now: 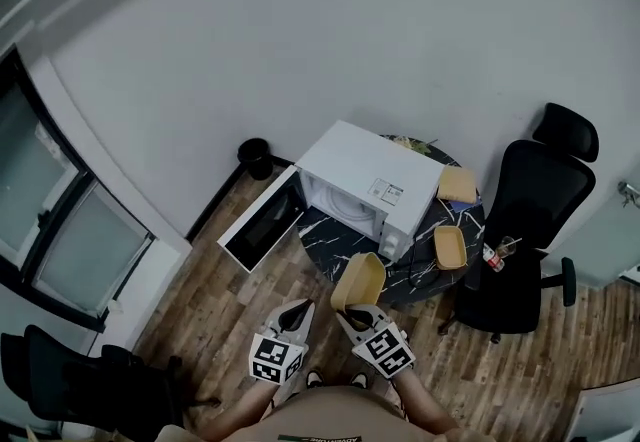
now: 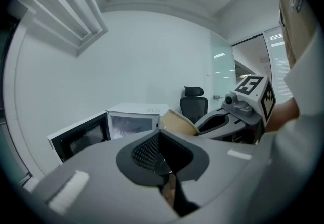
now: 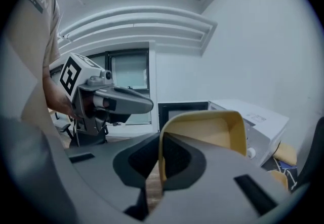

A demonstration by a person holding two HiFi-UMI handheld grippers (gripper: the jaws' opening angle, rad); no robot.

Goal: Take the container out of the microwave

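Right gripper [image 1: 354,314] gripped a yellow plastic container [image 1: 358,282] by its wall, clear of the open white microwave [image 1: 372,170] (left gripper [image 1: 296,314] closed, empty).

The white box-shaped microwave [image 1: 365,180] has its cavity [image 1: 345,208] open toward 7 o'clock, reachable over the bare front of the dark marbled round tabletop [image 1: 340,248]. Its black-windowed door [image 1: 262,220] juts out at 9 o'clock and bars that side. At 3 o'clock a yellow plastic tub [image 1: 450,247] and a black office chair [image 1: 525,220] crowd the approach.
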